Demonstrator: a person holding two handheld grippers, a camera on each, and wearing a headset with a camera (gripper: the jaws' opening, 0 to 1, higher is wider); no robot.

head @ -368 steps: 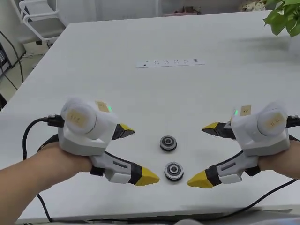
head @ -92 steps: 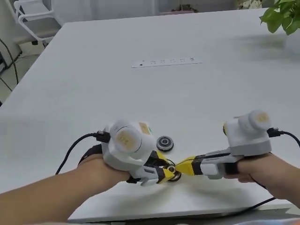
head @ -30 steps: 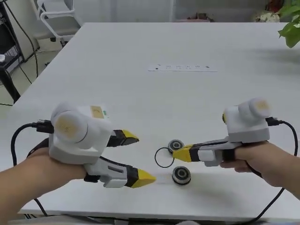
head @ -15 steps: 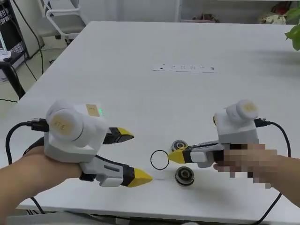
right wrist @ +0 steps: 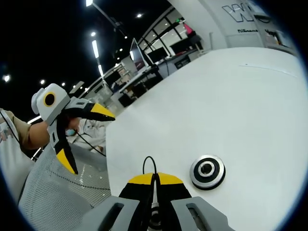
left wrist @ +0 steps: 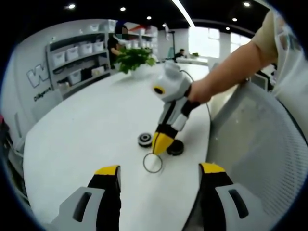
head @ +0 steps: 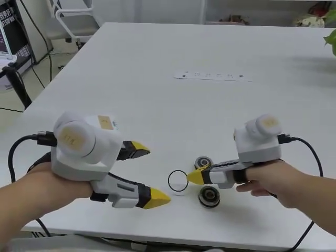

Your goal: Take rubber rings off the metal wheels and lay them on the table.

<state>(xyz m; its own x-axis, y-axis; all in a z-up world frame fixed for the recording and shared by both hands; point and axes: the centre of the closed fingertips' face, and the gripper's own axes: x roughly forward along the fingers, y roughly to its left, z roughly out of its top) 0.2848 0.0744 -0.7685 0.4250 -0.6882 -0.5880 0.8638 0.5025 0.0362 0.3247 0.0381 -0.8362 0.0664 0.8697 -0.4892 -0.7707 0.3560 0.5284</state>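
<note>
A thin black rubber ring (head: 168, 180) is pinched in the yellow tips of my right gripper (head: 193, 177), which is shut on it just above the white table (head: 173, 105). In the right gripper view the ring (right wrist: 148, 157) loops up from between the shut jaws of the right gripper (right wrist: 154, 179). Two metal wheels lie close by, one behind the jaws (head: 203, 163) and one in front (head: 209, 196). My left gripper (head: 152, 175) is open, left of the ring, holding nothing. The left gripper view shows the ring (left wrist: 143, 162), the right gripper (left wrist: 159, 150) and both wheels (left wrist: 145, 139) (left wrist: 174, 147).
A flush socket strip (head: 212, 76) sits in the tabletop further back. The table's near edge runs just below the grippers. A chair (head: 71, 23) stands beyond the far left corner. Black cables trail from both grippers.
My right gripper has carried the ring a little left, away from the two wheels. The left gripper stays open in about the same place. The head camera has shifted.
</note>
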